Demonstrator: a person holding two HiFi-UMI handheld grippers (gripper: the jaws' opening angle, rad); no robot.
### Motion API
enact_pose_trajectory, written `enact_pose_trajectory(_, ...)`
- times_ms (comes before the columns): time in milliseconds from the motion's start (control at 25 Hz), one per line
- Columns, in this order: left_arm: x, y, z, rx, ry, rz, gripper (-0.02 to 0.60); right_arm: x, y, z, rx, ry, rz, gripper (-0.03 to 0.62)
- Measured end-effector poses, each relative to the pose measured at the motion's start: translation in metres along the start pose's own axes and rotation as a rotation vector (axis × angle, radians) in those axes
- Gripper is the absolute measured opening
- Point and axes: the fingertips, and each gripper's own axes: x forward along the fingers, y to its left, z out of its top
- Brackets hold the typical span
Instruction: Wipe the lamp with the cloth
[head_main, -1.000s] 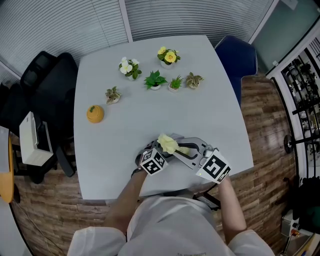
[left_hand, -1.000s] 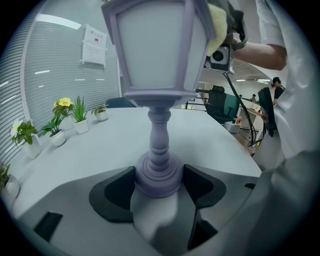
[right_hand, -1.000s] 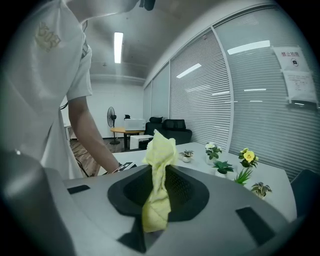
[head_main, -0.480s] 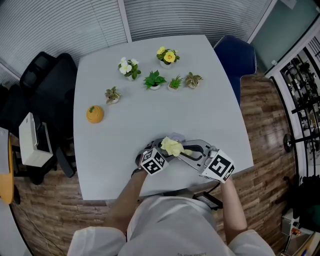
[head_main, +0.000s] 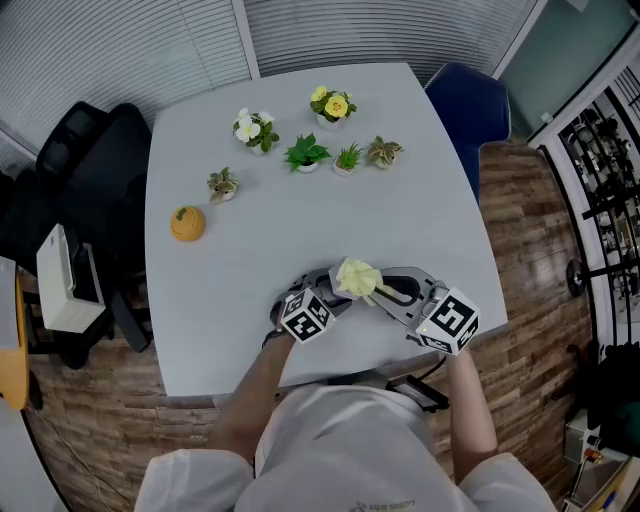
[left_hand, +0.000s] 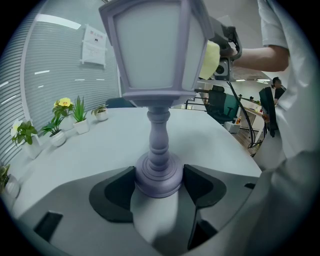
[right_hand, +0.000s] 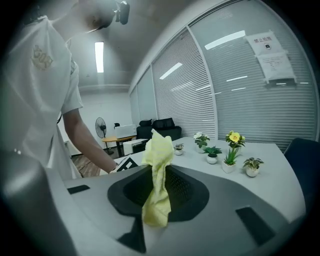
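A lavender lantern-shaped lamp (left_hand: 155, 55) stands on the white table (head_main: 400, 215) near its front edge. My left gripper (left_hand: 159, 189) is shut on its round base (left_hand: 159, 175), one jaw on each side. In the head view the left gripper (head_main: 322, 300) sits just left of the lamp, whose top is mostly hidden under the yellow cloth (head_main: 357, 278). My right gripper (head_main: 395, 292) is shut on that cloth (right_hand: 157, 175), which bunches up between the jaws and presses against the right side of the lamp's head, the cloth (left_hand: 210, 58) showing there.
Several small potted plants (head_main: 306, 153) line the far part of the table, with an orange pumpkin-like ornament (head_main: 188, 223) at the left. A blue chair (head_main: 468, 108) stands at the far right corner and a black chair (head_main: 85, 180) at the left.
The right gripper and the yellow cloth have slid to the right and slightly away across the lamp's top. The left gripper keeps its hold on the base.
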Motion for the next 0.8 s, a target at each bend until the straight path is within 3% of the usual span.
enact_pose_trajectory(440,0.001,-0.002,-0.001,0.005,-0.011,0.007,0.308,-0.011,-0.021,-0.009,0.101,-0.003,-0.171,0.077)
enact_pose_trajectory(800,-0.026,-0.005,0.006,-0.032,-0.059,0.012,0.31,-0.033,-0.031,0.008,0.189,-0.099,-0.341,0.077)
